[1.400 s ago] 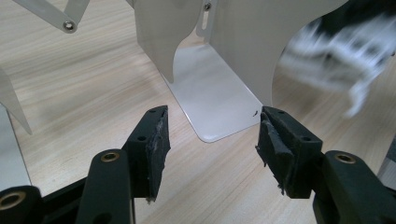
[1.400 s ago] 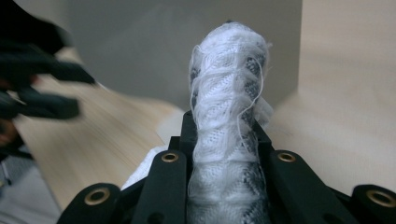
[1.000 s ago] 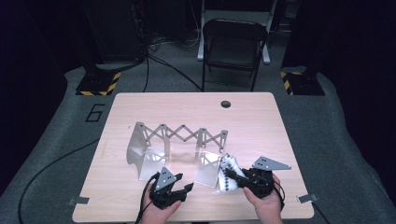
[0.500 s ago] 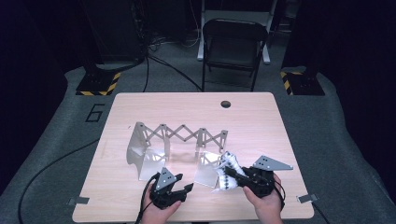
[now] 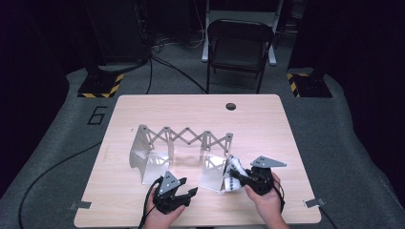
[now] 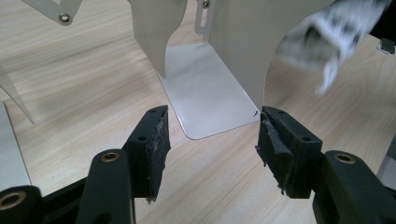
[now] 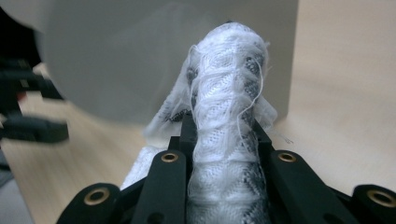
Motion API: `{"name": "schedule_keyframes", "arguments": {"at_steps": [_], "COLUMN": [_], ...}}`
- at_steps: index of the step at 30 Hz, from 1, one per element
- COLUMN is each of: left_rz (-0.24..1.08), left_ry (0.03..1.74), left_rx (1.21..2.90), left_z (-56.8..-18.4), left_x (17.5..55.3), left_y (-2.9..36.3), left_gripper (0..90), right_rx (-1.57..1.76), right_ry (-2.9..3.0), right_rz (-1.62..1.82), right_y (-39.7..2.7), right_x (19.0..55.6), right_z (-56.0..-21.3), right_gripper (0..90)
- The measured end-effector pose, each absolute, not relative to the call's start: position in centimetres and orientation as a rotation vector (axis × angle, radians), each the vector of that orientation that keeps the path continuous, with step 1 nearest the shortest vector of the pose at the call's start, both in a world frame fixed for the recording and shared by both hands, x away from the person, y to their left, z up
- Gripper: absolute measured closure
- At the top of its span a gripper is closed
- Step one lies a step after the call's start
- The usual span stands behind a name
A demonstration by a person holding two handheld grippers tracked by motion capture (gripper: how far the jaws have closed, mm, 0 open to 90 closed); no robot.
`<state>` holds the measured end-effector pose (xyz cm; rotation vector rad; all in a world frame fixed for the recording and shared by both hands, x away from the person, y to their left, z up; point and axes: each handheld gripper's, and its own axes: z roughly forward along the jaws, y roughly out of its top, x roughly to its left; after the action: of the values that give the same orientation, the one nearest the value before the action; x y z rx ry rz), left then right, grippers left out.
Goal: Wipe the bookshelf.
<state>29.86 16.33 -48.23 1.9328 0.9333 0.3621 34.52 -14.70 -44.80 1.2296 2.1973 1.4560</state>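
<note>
- One desk (image 5: 143,109), light wood, one dark round hole (image 5: 231,106) near its far edge.
- One metal folding rack (image 5: 181,148) stands mid-desk: a scissor lattice along the back and upright plates coming forward; I count three plates for sure, and cannot tell if there are more.
- One white cloth with black pattern (image 5: 232,172) sits toward the near right corner, just beside the rack's rightmost plate.
- Two tongs in play. Right gripper (image 7: 219,135): jaws clamped on the cloth, which bulges up between them.
- Left gripper (image 6: 212,135): jaws apart, nothing between them, low at the near edge facing a plate's foot.
- One folding chair (image 5: 239,45) beyond the desk.
</note>
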Motion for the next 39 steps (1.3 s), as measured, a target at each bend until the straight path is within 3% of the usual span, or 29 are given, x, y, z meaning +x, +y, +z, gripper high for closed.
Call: {"name": "schedule_keyframes", "arguments": {"at_steps": [5, 16, 24, 27, 36, 39], "left_rz": [0.359, 0.364, 0.364, 0.367, 0.374, 0.368], "left_ry": [0.924, 0.935, 0.934, 0.94, 0.933, 0.937], "left_rx": [1.942, 1.925, 1.923, 1.913, 1.918, 1.913], "left_z": [-48.2, -48.3, -48.2, -48.1, -48.1, -48.0], "left_x": [29.9, 29.9, 29.9, 29.9, 30.0, 29.9], "left_y": [16.4, 16.4, 16.6, 16.6, 16.8, 16.8], "left_gripper": [43.6, 43.6, 43.6, 43.6, 43.6, 43.6], "right_rx": [1.152, 1.33, 1.204, 1.184, 1.381, 1.391], "right_ry": [2.115, 2.247, 2.11, 2.097, 2.244, 2.264], "right_rz": [1.508, 1.351, 1.479, 1.482, 1.33, 1.289], "right_y": [-14.9, -14.4, -14.9, -15.0, -14.7, -14.6], "right_x": [35.4, 37.1, 37.4, 37.8, 39.4, 39.7], "right_z": [-41.5, -48.5, -42.6, -41.8, -48.8, -49.5], "right_gripper": [75.1, 75.1, 74.7, 74.7, 74.6, 74.6]}}
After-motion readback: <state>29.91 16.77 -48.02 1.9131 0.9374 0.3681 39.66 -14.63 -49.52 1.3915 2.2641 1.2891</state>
